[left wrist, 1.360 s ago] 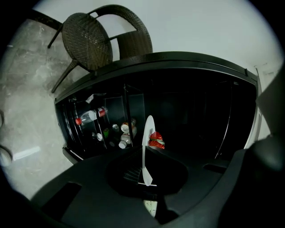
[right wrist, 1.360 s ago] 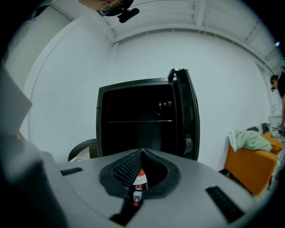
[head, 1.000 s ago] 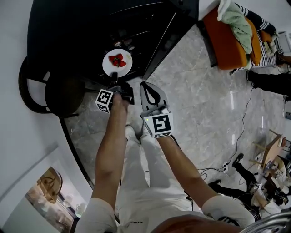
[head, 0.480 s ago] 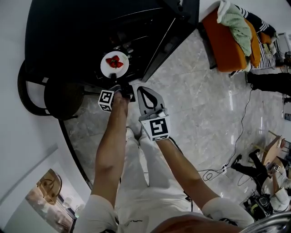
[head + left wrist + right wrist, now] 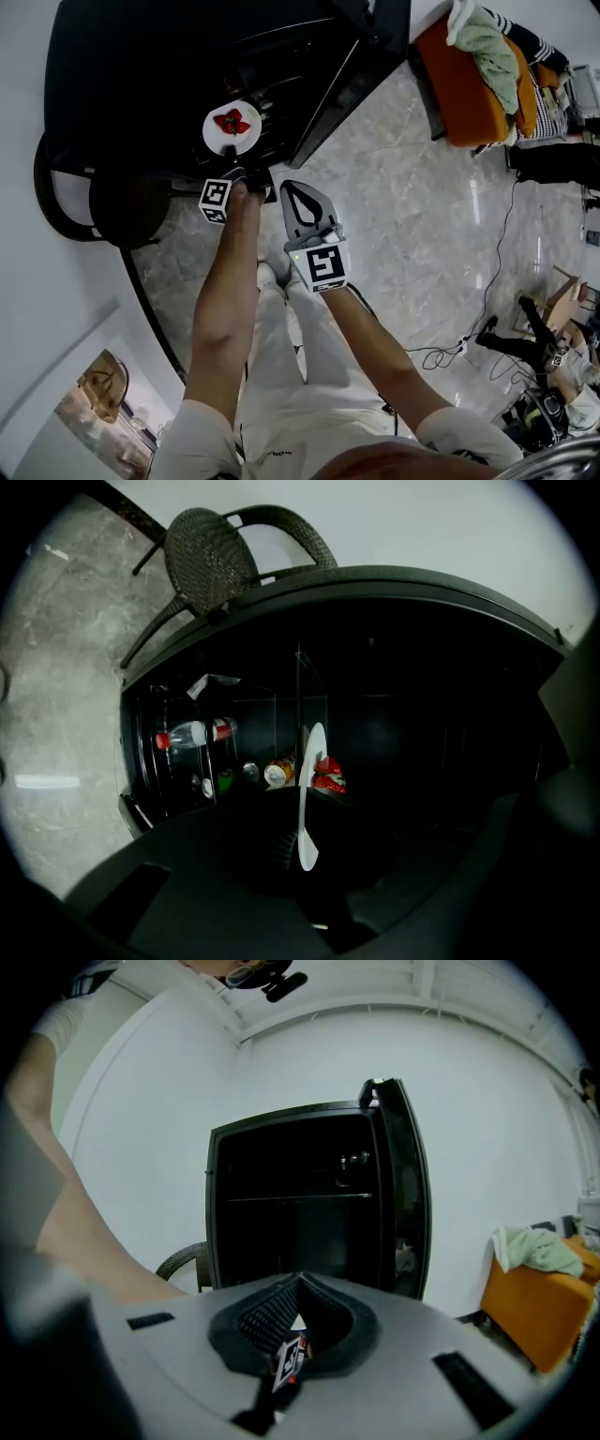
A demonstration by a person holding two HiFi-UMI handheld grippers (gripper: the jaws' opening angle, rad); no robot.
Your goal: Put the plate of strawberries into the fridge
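All three views toward the fridge

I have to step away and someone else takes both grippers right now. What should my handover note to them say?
Left gripper: shut on the near rim of the plate, with the strawberries on it.
Right gripper: shut, carrying nothing, held beside the left one.
Fridge: its door stands open. A bottle and a can lie inside.
Done: the plate is picked up and brought to the fridge opening.
Left: set the plate on a free shelf, release it, pull the gripper out. The door probably wants closing afterwards.
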